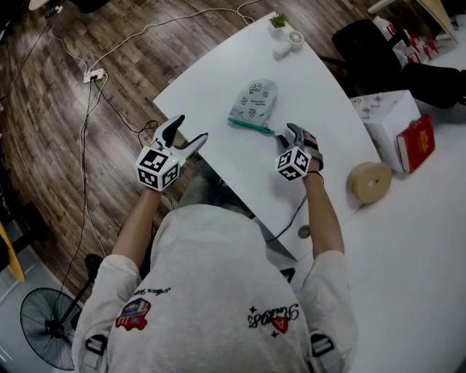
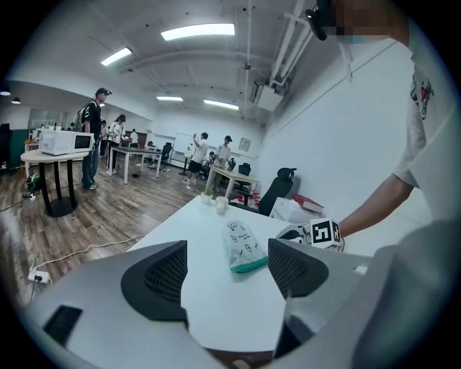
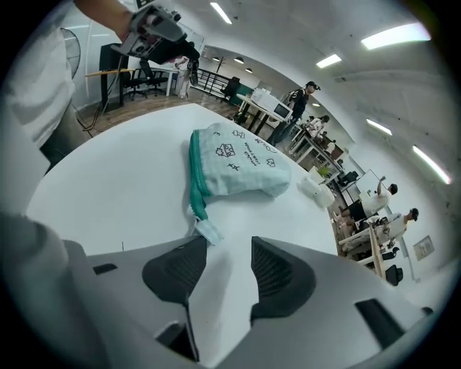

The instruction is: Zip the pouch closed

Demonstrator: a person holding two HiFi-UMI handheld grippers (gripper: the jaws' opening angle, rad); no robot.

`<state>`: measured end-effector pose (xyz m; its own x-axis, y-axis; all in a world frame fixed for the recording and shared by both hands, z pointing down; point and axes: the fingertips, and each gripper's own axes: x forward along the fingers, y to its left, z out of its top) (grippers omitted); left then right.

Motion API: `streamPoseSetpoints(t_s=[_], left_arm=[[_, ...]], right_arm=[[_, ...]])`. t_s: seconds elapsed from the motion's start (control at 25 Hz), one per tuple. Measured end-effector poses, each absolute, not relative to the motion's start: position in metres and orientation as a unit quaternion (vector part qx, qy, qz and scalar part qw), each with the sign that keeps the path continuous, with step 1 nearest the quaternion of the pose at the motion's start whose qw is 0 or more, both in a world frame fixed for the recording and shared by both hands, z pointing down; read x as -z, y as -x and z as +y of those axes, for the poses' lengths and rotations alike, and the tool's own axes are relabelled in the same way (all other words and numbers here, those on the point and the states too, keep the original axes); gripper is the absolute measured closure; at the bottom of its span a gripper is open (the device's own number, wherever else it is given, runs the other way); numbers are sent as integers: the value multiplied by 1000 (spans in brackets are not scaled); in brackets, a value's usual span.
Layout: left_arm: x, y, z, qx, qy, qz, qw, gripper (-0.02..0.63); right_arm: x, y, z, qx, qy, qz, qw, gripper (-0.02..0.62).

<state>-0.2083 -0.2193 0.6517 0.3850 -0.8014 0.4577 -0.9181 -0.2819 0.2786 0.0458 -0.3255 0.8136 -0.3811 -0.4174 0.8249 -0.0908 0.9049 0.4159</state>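
Observation:
A pale mint pouch (image 1: 253, 100) with small prints lies flat on the white table (image 1: 218, 109). Its teal zipper edge (image 1: 251, 126) faces me. My right gripper (image 1: 289, 134) hovers at the zipper's right end, tilted down. In the right gripper view the zipper's pull tab (image 3: 209, 230) lies just before the left jaw's tip, and the right gripper (image 3: 229, 249) stands open with only table between its jaws. My left gripper (image 1: 191, 129) is open over the table's left edge. The left gripper (image 2: 227, 277) frames the pouch (image 2: 241, 245), which lies farther off.
A roll of tape (image 1: 370, 182), a white box (image 1: 389, 120) and a red book (image 1: 416, 142) sit at the right. A small plant (image 1: 279, 22) and white items (image 1: 291, 40) stand at the far corner. Cables and a power strip (image 1: 95, 74) lie on the wooden floor.

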Motion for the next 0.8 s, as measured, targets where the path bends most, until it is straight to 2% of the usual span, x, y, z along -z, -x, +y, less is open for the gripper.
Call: streamPoseSetpoints(t_s=[0.08, 0.16, 0.36, 0.44, 0.56, 0.8], left_arm=[[-653, 210, -218, -114, -791, -543, 257, 261], [-655, 209, -218, -114, -790, -543, 259, 261], [-658, 206, -219, -114, -789, -543, 263, 261], [-660, 204, -219, -114, -789, -543, 265, 261], [-662, 203, -219, -113, -789, -541, 268, 261], [-664, 194, -217, -112, -793, -533, 271, 261]], right_arm=[[-815, -40, -321, 160, -134, -817, 537, 426], [-815, -35, -317, 161, -117, -823, 532, 405], [-816, -19, -299, 137, -61, -838, 524, 408], [-821, -17, -290, 130, -31, -834, 535, 477], [-826, -17, -282, 140, -2, -823, 550, 534], [-829, -17, -276, 150, -4, -817, 556, 580]])
